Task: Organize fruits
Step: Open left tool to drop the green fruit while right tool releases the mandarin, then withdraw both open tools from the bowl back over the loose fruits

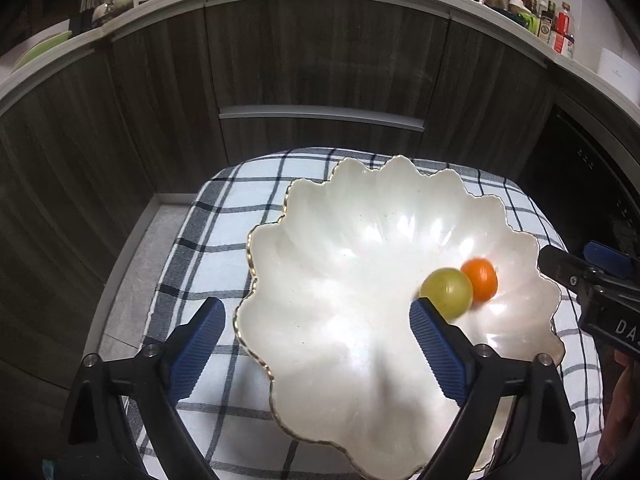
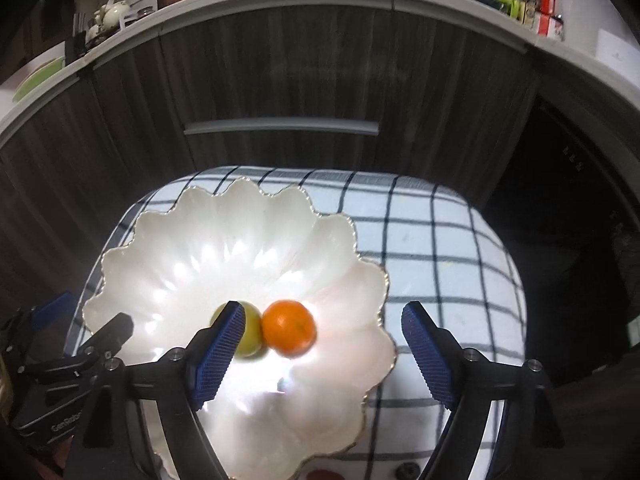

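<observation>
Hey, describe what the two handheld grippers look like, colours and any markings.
Both the left gripper and right gripper have black frames with silver screws and two fingers faced with ribbed blue pads. White lettering marks each body, partly cut off. No cables or sleeves are visible.

Glossy, pearly bowl (image 1: pixel 360 220) with gilt rim on checked woven cloth (image 1: pixel 208 240) — wood-grain cabinets (image 1: pixel 160 80) behind.

Both wrist cameras look steeply down along their own blue fingers at close range, facing dark kitchen cabinets (image 1: pixel 320 60). The left view sits left of the scalloped white bowl (image 1: pixel 360 208), the right view to its right. Both share the bowl, the checked cloth (image 2: pixel 440 240) and two fruits; each glimpses the other gripper.
</observation>
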{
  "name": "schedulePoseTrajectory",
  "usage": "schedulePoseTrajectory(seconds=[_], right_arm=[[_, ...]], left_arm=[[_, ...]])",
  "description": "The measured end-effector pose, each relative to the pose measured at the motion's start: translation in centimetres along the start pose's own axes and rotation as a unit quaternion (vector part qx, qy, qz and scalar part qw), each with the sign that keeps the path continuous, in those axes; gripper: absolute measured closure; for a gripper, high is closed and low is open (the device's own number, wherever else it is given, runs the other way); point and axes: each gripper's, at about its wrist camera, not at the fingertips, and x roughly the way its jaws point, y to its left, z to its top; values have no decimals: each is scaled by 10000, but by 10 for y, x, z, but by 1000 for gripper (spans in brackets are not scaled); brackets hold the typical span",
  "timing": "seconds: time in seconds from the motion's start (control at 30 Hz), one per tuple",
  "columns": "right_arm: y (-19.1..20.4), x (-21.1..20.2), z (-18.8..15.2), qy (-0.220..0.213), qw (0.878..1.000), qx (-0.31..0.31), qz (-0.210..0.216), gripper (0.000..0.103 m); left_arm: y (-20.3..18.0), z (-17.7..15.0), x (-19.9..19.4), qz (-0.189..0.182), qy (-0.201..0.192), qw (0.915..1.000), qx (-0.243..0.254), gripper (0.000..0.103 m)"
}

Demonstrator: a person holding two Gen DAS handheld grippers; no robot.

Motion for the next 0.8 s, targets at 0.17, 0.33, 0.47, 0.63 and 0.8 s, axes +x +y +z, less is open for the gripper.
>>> schedulePoseTrajectory(seconds=[0.17, 0.33, 0.47, 0.63, 0.8], right_arm=[[-5, -6, 1, -38, 10000, 84, -4, 22], [-8, -13, 0, -78, 9999, 141, 24, 22], [-10, -22, -1, -145, 9998, 168, 19, 22], [-12, -36, -4, -221, 9996, 155, 57, 22], [-15, -54, -11, -342, 9993, 118, 37, 22]], left_arm=[[-3, 1, -10, 31, -99, 9999, 7, 4], [-5, 1, -16, 35, -133, 9999, 16, 4], [-8, 0, -21, 18, -150, 9999, 3, 4], [-13, -4, -32, 39, -200, 9998, 66, 4], [-18, -8, -45, 22, -236, 9997, 82, 4]])
